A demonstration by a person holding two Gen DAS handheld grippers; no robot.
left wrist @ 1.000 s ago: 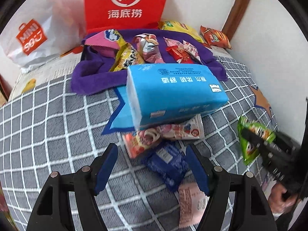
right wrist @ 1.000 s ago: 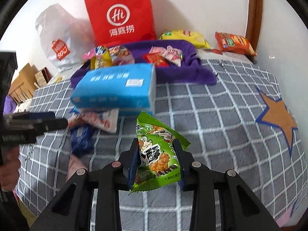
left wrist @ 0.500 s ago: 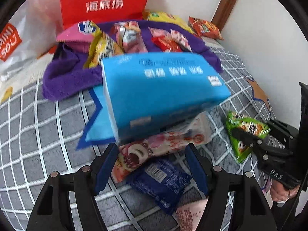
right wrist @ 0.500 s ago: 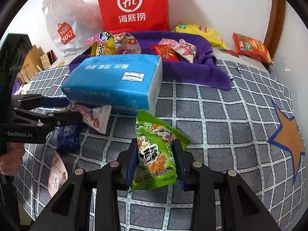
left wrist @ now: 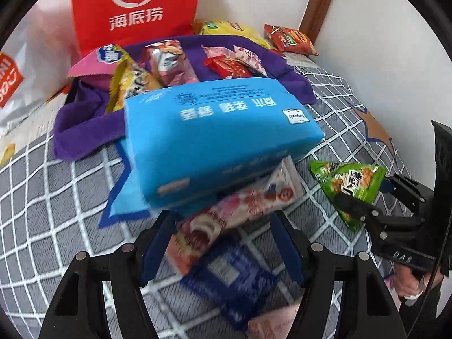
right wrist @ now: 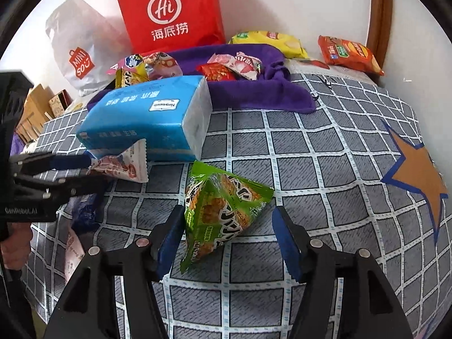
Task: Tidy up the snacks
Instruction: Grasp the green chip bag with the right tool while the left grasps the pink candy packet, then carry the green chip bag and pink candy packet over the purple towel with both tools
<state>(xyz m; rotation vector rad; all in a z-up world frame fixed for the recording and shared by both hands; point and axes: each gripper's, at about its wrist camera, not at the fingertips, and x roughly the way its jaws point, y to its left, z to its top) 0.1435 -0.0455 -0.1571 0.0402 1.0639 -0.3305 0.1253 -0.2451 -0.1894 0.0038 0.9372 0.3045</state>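
Note:
My right gripper [right wrist: 226, 234] is open, and the green snack bag [right wrist: 223, 212] lies on the grey checked cover between its fingers; the bag also shows in the left wrist view [left wrist: 350, 186]. My left gripper [left wrist: 223, 240] is open around the end of a pink-and-white snack packet [left wrist: 231, 217], which is partly tucked under the blue tissue pack [left wrist: 220, 135]. A dark blue snack packet [left wrist: 234, 282] lies just below the left fingers. Several snacks sit on the purple cloth [left wrist: 84, 124] behind the tissue pack.
A red paper bag [right wrist: 169, 14] and a white plastic bag [right wrist: 76, 48] stand against the back wall. A yellow chip bag [right wrist: 268, 42] and an orange one [right wrist: 350, 53] lie at the back right. A pale pink packet [left wrist: 271, 325] lies by the near edge.
My right gripper has opened and let the green bag drop onto the cover. My left gripper has moved forward, so the pink-and-white packet now lies between its fingers.

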